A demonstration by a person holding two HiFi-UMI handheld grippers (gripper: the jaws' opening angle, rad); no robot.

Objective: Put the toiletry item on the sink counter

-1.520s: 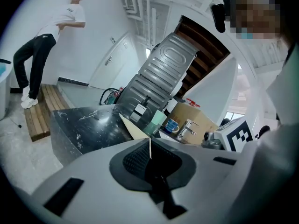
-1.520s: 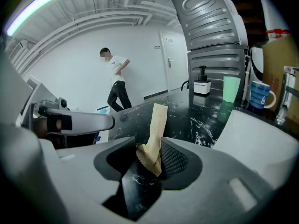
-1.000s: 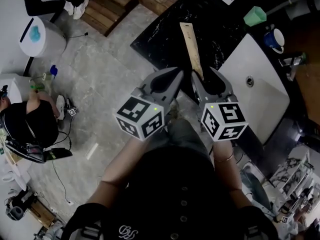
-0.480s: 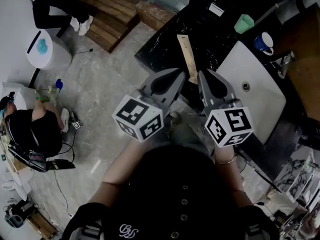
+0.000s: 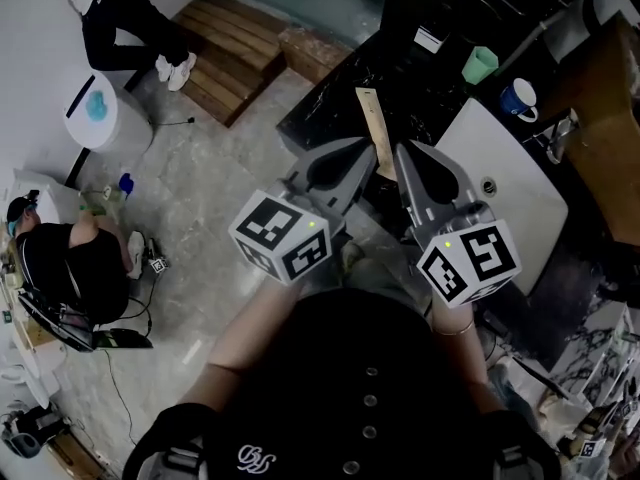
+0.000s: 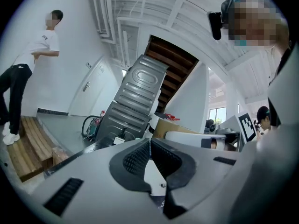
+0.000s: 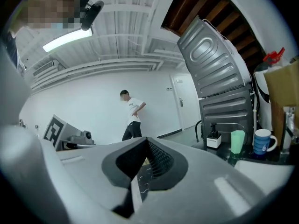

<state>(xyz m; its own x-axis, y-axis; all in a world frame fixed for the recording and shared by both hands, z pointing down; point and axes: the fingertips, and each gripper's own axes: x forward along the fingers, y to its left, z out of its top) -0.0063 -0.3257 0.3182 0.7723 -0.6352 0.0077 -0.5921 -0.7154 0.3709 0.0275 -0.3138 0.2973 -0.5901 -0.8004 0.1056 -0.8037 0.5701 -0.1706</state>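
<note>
Both grippers are held side by side at chest height, short of the black sink counter (image 5: 325, 103). My left gripper (image 5: 366, 148) is shut, its ribbed pads meeting with nothing between them (image 6: 149, 141). The right gripper (image 5: 403, 151) is shut and empty as well (image 7: 145, 141). On the counter's far end stand a green cup (image 5: 480, 65) (image 7: 237, 141), a blue mug (image 5: 518, 98) (image 7: 263, 141) and a small white pump holder (image 5: 428, 39) (image 7: 214, 137). A long wooden strip (image 5: 373, 126) lies on the counter just beyond the jaws.
A white basin (image 5: 500, 203) with a tap (image 5: 560, 128) is set in the counter at the right. Wooden steps (image 5: 230, 53) lie at the back. One person sits on the floor at left (image 5: 60, 268), near a round white stand (image 5: 100, 113); another stands beyond the steps (image 5: 130, 23).
The head view has drifted, so the counter and basin sit higher and further left in frame. The right gripper has sunk slightly towards the lower right. Both grippers stay close together.
</note>
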